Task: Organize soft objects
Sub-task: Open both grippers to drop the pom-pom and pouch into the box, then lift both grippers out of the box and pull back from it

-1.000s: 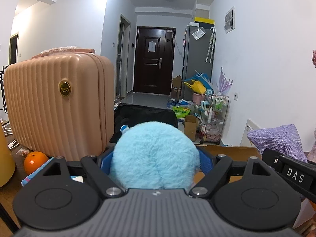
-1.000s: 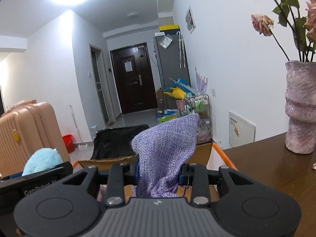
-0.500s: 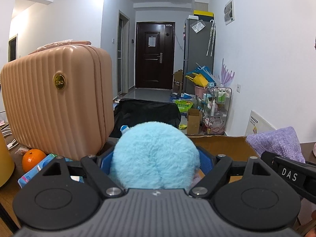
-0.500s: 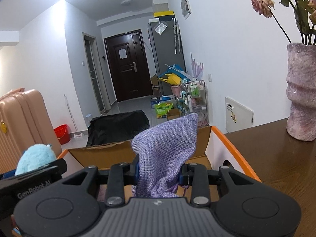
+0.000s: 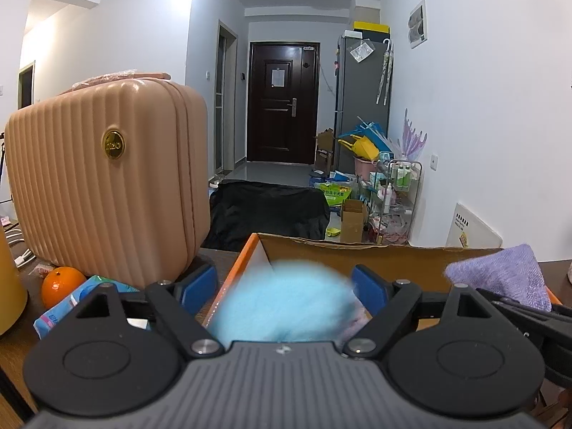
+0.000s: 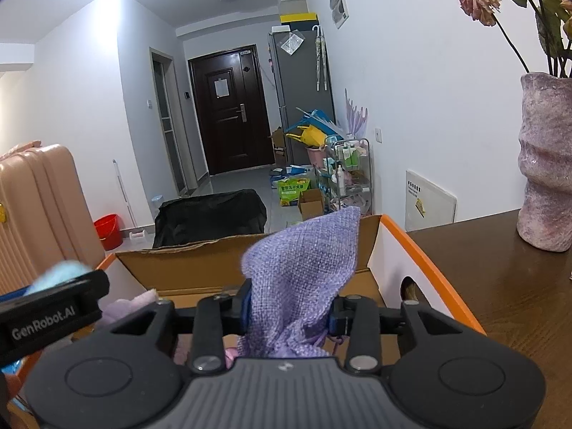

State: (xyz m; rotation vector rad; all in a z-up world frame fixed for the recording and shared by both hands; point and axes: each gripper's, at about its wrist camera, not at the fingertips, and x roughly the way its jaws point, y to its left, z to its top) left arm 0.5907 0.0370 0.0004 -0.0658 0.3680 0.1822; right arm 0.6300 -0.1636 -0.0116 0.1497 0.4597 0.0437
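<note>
My left gripper is open over the left end of the cardboard box. The fluffy light-blue plush ball is blurred between the spread blue pads, loose from them. My right gripper is shut on a purple woven pouch and holds it above the box, which has an orange rim. The pouch also shows in the left wrist view. Pale pink and lilac soft items lie inside the box.
A ribbed peach suitcase stands on the brown table left of the box. An orange and a tissue pack lie in front of it. A purple vase with dried roses stands on the table at the right.
My left gripper has opened and the blue plush ball has come free and is dropping toward the box. Both grippers have lowered and the box has come into view.
</note>
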